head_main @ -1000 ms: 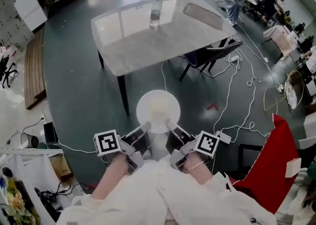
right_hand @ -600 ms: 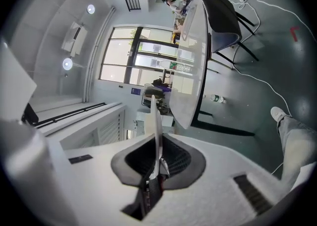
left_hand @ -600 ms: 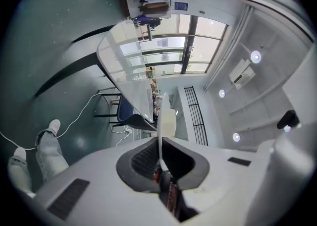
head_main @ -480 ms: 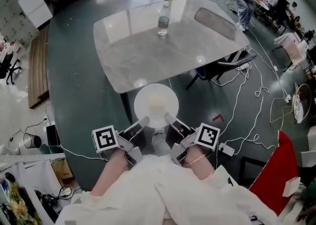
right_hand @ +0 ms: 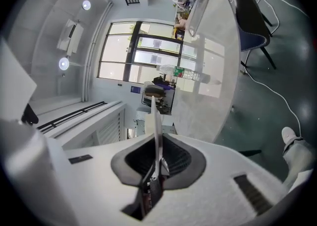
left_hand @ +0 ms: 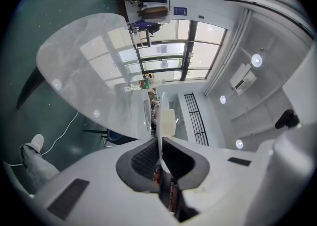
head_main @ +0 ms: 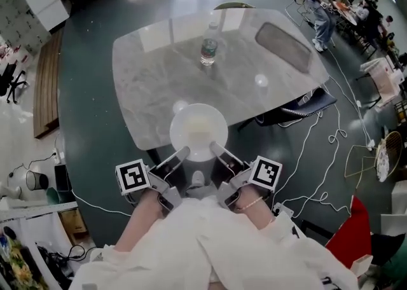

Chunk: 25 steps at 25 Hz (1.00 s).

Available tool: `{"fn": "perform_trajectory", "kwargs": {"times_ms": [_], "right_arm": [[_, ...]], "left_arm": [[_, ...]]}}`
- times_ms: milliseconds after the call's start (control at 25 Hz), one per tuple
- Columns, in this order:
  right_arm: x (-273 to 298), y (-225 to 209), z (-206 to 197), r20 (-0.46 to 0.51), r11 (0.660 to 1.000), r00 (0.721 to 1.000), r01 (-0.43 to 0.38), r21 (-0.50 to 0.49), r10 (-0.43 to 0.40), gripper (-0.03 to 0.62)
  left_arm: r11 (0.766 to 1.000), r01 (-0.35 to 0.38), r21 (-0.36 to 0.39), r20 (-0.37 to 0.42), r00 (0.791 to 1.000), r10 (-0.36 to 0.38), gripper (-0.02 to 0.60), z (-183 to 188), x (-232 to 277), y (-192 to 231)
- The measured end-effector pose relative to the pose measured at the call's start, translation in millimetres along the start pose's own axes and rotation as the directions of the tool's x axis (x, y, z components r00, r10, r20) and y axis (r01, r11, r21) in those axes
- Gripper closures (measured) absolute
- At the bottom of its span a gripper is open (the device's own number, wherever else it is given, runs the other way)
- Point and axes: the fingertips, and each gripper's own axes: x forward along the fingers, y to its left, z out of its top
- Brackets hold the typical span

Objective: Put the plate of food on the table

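Plate advanced: the round white plate of pale food (head_main: 198, 131), earlier above the floor, now overlaps the near edge of the grey marble-patterned table (head_main: 146, 79).
The left gripper (head_main: 184, 151) and right gripper (head_main: 213, 147) each clamp its near rim; a clear plastic water bottle (head_main: 208, 50) stands mid-table above the dark green floor (head_main: 89, 123).

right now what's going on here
A person is carrying a white plate of pale food, pinched at its near rim by the left hand-held gripper and the right hand-held gripper, both shut on it. From the head view the plate sits over the near edge of the grey table; whether it touches the top can't be told. A bottle stands upright farther back on the table.
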Motion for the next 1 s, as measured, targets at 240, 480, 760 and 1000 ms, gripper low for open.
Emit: {"fn": "perform_trajectory", "kwargs": {"times_ms": [240, 480, 760, 1000], "right_arm": [[23.7, -10.7, 43.3, -0.029, 1.0, 1.0, 0.01, -0.021, -0.01, 0.576], [35.7, -25.6, 61.5, -0.052, 1.0, 0.998, 0.026, -0.01, -0.026, 0.577], [53.0, -29.3, 58.6, -0.062, 0.999, 0.998, 0.034, 0.005, -0.034, 0.576], [81.7, -27.5, 67.2, -0.031, 0.999, 0.999, 0.038, 0.009, -0.037, 0.577]], "left_arm": [[1.0, -0.008, -0.006, 0.016, 1.0, 0.008, 0.555, 26.3, 41.9, 8.0], [0.999, -0.041, -0.026, 0.032, 0.999, 0.042, 0.555, 37.6, 60.2, 16.5], [0.997, -0.066, -0.042, 0.02, 0.998, 0.067, 0.555, 52.7, 56.2, 25.6], [0.996, -0.089, -0.02, -0.019, 0.996, 0.088, 0.555, 83.8, 59.7, 25.9]]}}
